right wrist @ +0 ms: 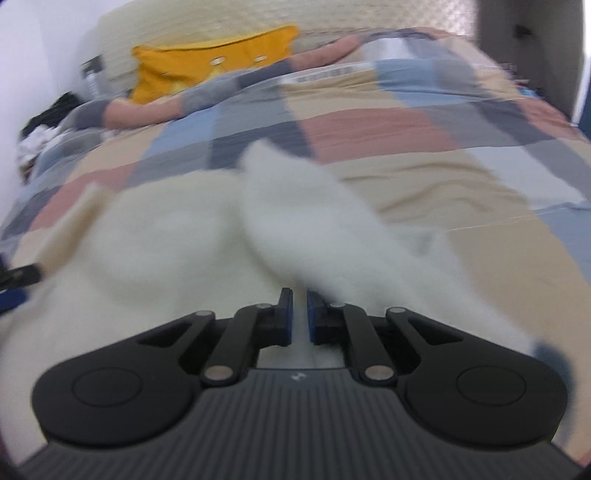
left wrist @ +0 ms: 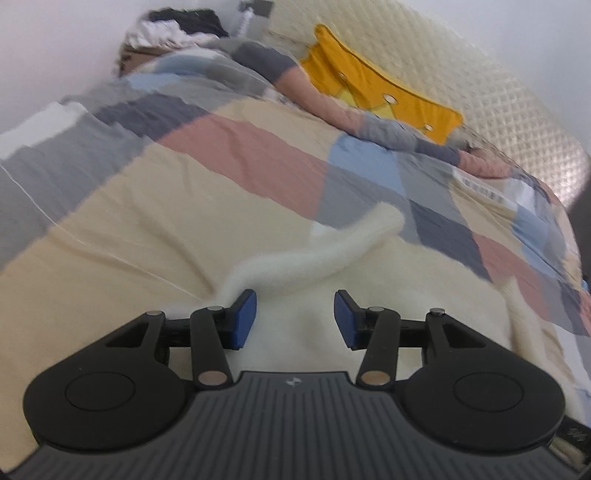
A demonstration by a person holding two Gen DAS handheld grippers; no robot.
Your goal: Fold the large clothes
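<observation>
pinching down on the fluffy cream-white knitted garment (right wrist: 288, 221), my right claw (right wrist: 300, 317) has its blue pads drawn almost together, with only a thin sliver between them. white fabric shows in that sliver, so i judge it is clenched on a fold of the garment near its long sleeve, though the blur keeps me from seeing how much cloth is caught (a thin pinch at best). my left claw (left wrist: 295, 319) hangs released, pads well apart, low over the body of the same garment, with the curved sleeve (left wrist: 317, 251) lying just beyond its left pad.

the garment lies spread on the bed, on top of the patchwork quilt of beige, pink, blue and grey squares (left wrist: 229, 147), nearest to me, which is why both claws tilt downward at it: a soft flat surface lets a big piece be laid out and folded in place. the sleeve sticks out across the quilt, so i reckon it must be brought in over the body first, and the right claw's pinch looks meant for that, while the left waits to hold or take the other side.

further off a mustard-yellow cushion with round eyelets (left wrist: 380, 88) leans against the cream quilted headboard (left wrist: 498, 92), and a heap of dark and white clothes (left wrist: 173, 26) sits in the corner, well apart from my work.
</observation>
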